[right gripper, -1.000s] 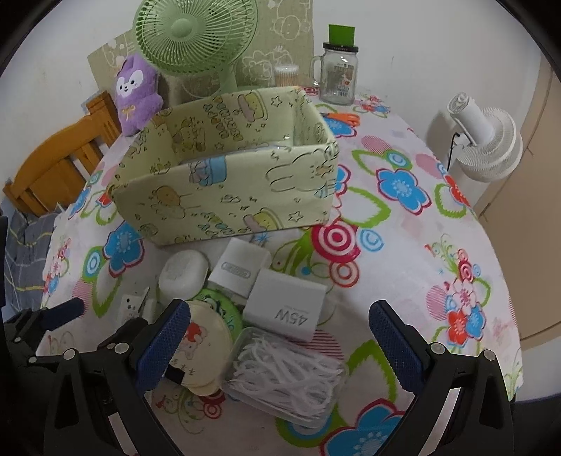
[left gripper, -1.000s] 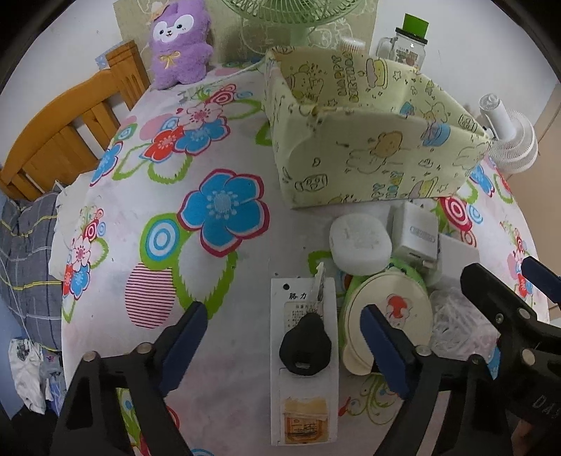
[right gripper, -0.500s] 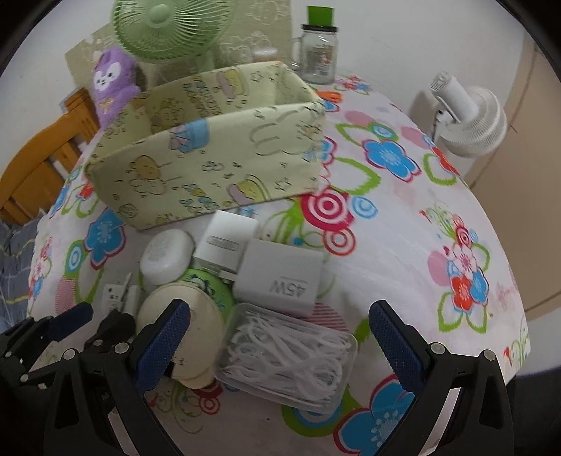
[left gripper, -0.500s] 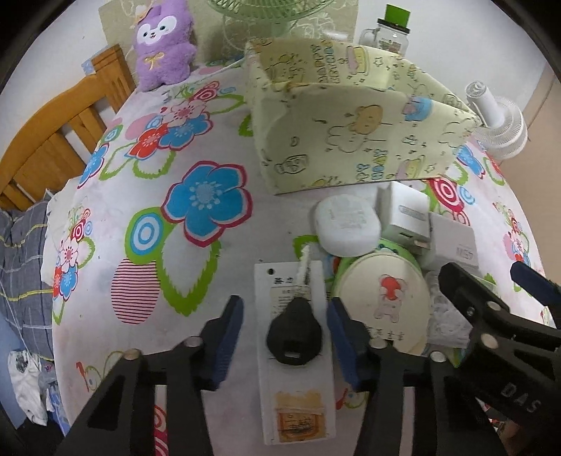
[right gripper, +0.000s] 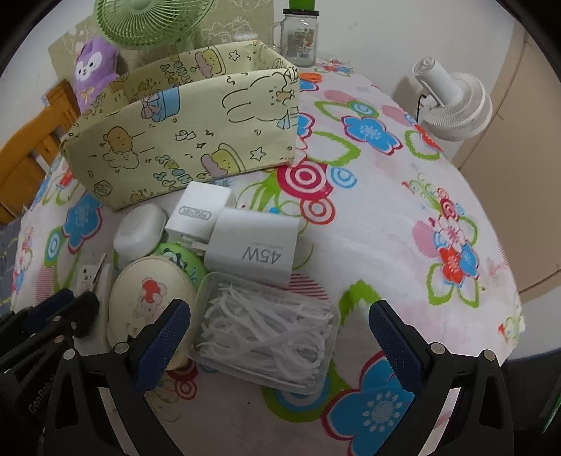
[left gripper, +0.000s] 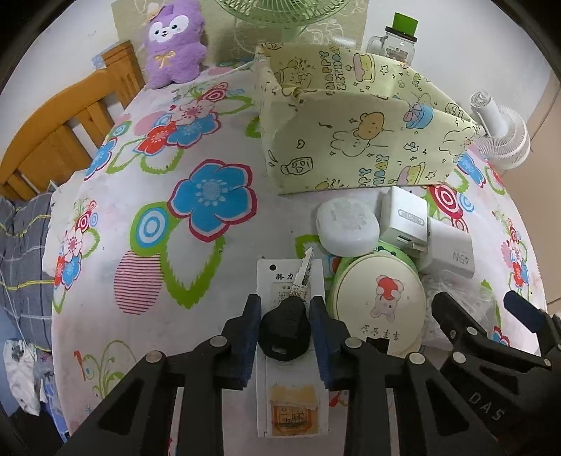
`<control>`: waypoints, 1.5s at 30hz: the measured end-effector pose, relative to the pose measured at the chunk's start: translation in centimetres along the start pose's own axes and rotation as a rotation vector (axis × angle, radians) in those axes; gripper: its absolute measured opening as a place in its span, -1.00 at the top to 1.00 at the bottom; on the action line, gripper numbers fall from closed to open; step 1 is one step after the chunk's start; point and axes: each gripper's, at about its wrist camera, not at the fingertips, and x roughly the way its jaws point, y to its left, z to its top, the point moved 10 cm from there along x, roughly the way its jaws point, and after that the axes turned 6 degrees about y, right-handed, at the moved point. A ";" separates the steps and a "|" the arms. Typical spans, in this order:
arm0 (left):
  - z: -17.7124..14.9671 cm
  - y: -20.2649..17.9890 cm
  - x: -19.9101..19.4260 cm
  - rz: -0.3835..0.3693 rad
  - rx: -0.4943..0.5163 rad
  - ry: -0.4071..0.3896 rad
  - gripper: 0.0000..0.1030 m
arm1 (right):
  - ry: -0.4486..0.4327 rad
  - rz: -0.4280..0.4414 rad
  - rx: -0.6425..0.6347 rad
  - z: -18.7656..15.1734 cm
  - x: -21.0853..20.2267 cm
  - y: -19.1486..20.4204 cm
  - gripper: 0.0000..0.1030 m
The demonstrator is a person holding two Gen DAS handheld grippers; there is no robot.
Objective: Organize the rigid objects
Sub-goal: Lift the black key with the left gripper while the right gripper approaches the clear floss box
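My left gripper (left gripper: pixel 284 324) is shut on the black head of a key (left gripper: pixel 285 331) that lies on a white card (left gripper: pixel 291 386) on the flowered tablecloth. My right gripper (right gripper: pixel 278 331) is open around a clear box of white floss picks (right gripper: pixel 270 333). Beside these lie a round cream tin (left gripper: pixel 377 303), a white oval case (left gripper: pixel 347 221), a small white charger (left gripper: pixel 405 217) and a 45W charger (right gripper: pixel 254 245). Behind them stands the pale yellow fabric storage box (left gripper: pixel 350 140), seen too in the right wrist view (right gripper: pixel 182 136).
A purple plush toy (left gripper: pixel 173 42), a green fan (right gripper: pixel 143 21) and a glass jar with a green lid (left gripper: pixel 399 38) stand at the back. A white fan (right gripper: pixel 452 101) is off the right edge. A wooden chair (left gripper: pixel 59 133) stands at the left.
My left gripper has closed from wide open onto the key's black head. My right gripper has moved forward and lower over the floss pick box, still open.
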 end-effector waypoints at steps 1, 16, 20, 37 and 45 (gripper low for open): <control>-0.1 -0.1 -0.1 0.008 0.009 -0.003 0.45 | 0.003 0.005 0.007 0.0 0.1 0.0 -1.00; -0.6 -0.9 -0.4 0.027 0.008 -0.004 0.47 | 0.033 0.007 0.055 -0.4 0.6 0.3 -0.76; 0.0 -1.4 -1.0 0.023 0.013 -0.026 0.49 | 0.012 0.006 0.072 0.0 -0.2 -0.3 -0.75; -0.8 -1.3 -0.8 0.052 0.023 0.009 0.40 | 0.001 0.019 0.039 0.9 -0.7 -0.1 -0.73; -1.4 -1.4 -0.3 0.060 0.031 0.015 0.33 | 0.007 0.007 0.035 0.5 -0.6 -0.3 -0.73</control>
